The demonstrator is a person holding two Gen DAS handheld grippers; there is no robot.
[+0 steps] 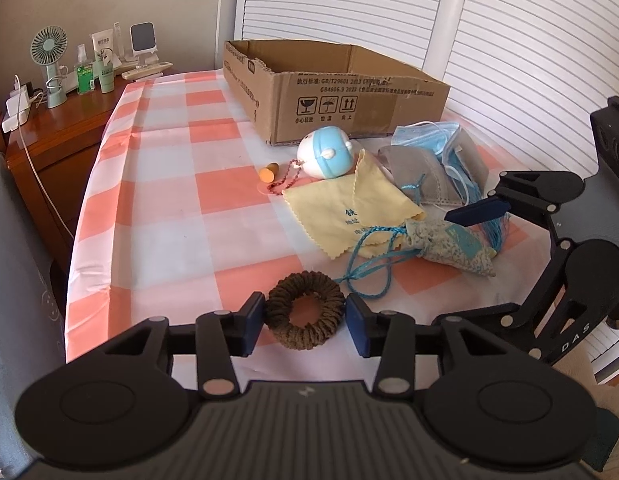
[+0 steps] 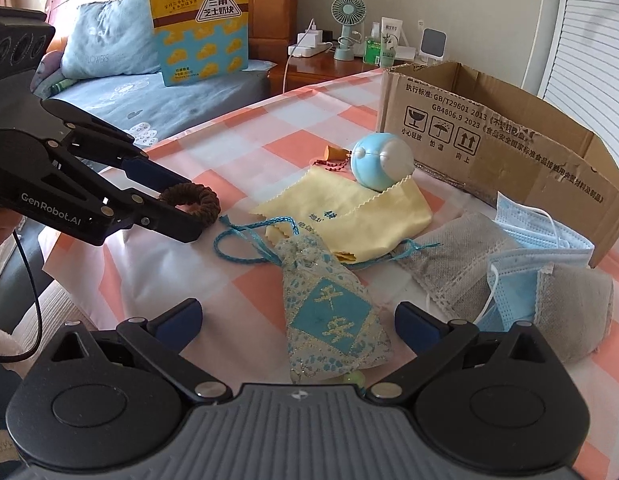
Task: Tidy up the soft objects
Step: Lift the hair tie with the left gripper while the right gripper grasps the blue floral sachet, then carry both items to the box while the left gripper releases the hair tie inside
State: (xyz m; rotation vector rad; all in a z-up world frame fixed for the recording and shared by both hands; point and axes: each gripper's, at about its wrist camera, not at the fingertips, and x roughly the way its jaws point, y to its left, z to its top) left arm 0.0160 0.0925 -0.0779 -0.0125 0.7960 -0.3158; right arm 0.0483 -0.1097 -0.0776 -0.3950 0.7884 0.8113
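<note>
Cardboard box [image 1: 349,92] stands beyond both jaws, light and stiff-walled. Between the wide-apart right gripper [image 2: 297,322] jaws lies the brocade sachet [image 2: 329,320], limp, best pinched mid-body. The left gripper [image 1: 305,322] jaws flank, perhaps touch, the springy brown scrunchie [image 1: 305,314].

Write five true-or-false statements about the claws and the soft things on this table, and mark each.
1. The brown scrunchie sits between the left claw's pads. True.
2. The face masks are already inside the cardboard box. False: they lie on the table in front of it.
3. The right claw is shut on the sachet. False: its jaws stand wide open, with the sachet lying between them untouched.
4. A blue cord is tied to the sachet. True.
5. The tablecloth has green stripes. False: it has orange and white checks.
</note>
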